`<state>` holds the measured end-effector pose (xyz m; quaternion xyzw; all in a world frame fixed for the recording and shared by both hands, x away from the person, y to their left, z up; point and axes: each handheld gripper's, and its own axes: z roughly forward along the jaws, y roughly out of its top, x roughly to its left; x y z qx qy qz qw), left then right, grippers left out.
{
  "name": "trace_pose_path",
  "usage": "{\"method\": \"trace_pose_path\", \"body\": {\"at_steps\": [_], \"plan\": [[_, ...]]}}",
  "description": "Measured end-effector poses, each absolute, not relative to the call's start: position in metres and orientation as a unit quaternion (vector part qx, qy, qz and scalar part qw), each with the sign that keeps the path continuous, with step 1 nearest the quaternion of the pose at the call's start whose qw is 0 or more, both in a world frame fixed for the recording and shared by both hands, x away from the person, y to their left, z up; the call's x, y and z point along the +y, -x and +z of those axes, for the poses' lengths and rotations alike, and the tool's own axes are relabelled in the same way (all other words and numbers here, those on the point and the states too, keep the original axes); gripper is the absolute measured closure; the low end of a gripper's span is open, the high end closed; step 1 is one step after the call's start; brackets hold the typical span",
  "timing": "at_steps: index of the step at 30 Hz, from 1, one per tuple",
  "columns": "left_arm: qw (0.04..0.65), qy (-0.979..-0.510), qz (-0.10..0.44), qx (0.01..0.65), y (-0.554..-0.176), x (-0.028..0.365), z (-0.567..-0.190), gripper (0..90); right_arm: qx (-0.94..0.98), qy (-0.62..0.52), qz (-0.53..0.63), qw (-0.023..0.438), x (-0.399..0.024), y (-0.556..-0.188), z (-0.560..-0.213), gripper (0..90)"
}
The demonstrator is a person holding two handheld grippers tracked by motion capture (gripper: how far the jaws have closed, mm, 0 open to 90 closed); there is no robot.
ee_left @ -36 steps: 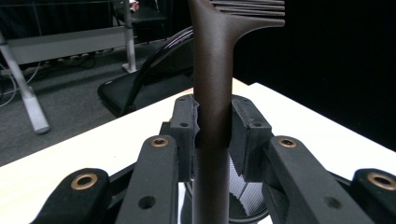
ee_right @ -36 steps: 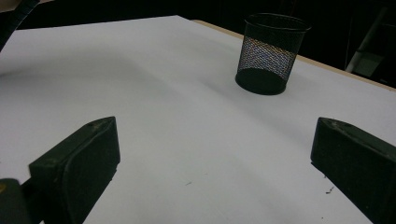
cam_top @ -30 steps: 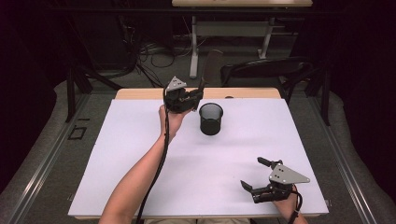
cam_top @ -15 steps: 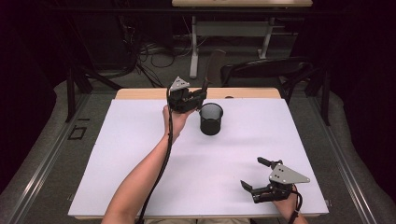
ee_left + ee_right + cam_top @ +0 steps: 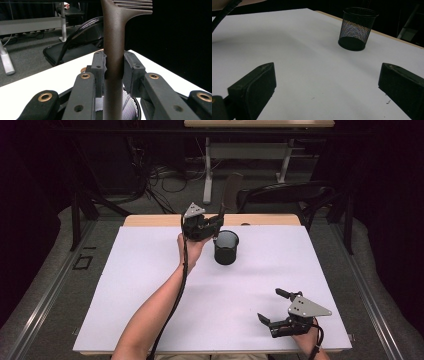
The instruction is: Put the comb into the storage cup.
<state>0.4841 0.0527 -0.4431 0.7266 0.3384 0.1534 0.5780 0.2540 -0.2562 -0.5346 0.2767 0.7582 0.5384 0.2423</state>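
Left gripper view puts us right behind the left gripper (image 5: 113, 67), whose two black pads press from either side on the handle of a brown comb (image 5: 113, 37). We see a matte, faintly grainy handle, straight and flat-sided, widening at the top where a row of fine teeth branches off to the right. Its long axis stands upright between the pads, head up, and the lower end drops toward the mouth of a black wire-mesh cup (image 5: 128, 106) just beneath.

From the high view we find the left gripper (image 5: 212, 225) raised near the far edge of the table (image 5: 150, 295), whose white sheet looks smooth, with the round mesh cup (image 5: 226, 247) standing upright just beside it.

At the near right corner, the right gripper (image 5: 272, 307) rests low with its jaws spread wide and nothing between them; in the right gripper view its blocky pads (image 5: 259, 85) frame the bare sheet, the cup (image 5: 357, 28) well apart beyond.
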Motion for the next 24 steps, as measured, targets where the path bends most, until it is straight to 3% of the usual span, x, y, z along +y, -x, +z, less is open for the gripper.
{"method": "trace_pose_path", "body": {"at_steps": [24], "plan": [[0.591, -0.715, 0.152, 0.341, -0.489, 0.04, -0.459, 72.8, 0.759, -0.276, 0.537, 0.243, -0.257, -0.254, -0.534, 1.0]]}}
